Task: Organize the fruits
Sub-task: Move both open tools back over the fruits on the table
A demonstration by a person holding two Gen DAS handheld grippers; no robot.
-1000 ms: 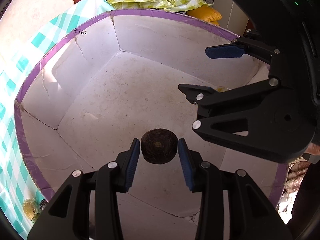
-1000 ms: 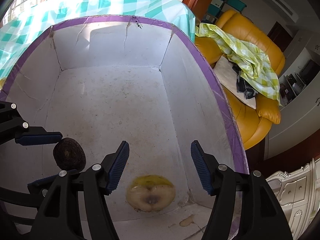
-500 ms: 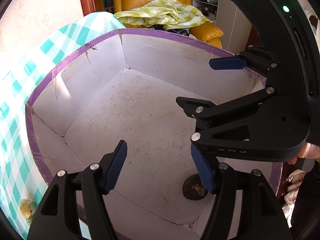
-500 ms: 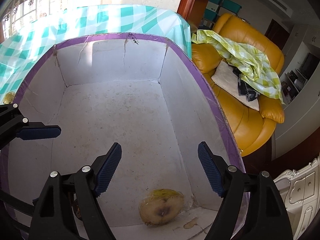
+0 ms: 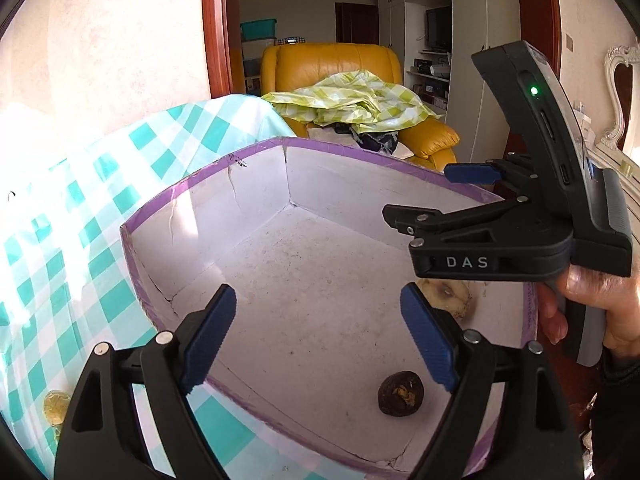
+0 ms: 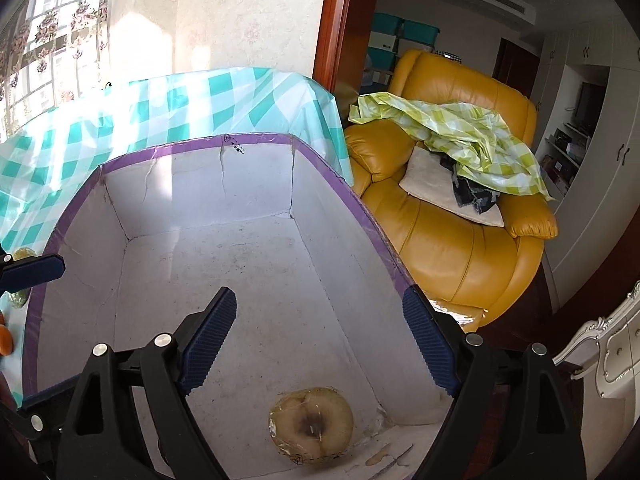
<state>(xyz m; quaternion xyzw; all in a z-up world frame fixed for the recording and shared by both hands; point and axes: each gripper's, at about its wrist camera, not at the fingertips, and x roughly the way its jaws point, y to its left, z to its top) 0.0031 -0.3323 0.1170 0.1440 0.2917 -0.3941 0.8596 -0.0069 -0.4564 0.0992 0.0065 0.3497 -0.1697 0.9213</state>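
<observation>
A white box with a purple rim stands on the checked tablecloth. A dark brown round fruit lies on its floor near the front right. A pale yellow wrapped fruit lies near the right wall. My left gripper is open and empty, above the box's near edge. My right gripper is open and empty, above the box; it shows in the left wrist view, held by a hand.
A yellowish fruit lies on the teal checked tablecloth left of the box; it also shows in the right wrist view, with an orange fruit near it. A yellow armchair with cloths stands past the table's right edge.
My left gripper opened and let go of the dark fruit, which now lies on the box floor. Both grippers have risen and pulled back from the box.
</observation>
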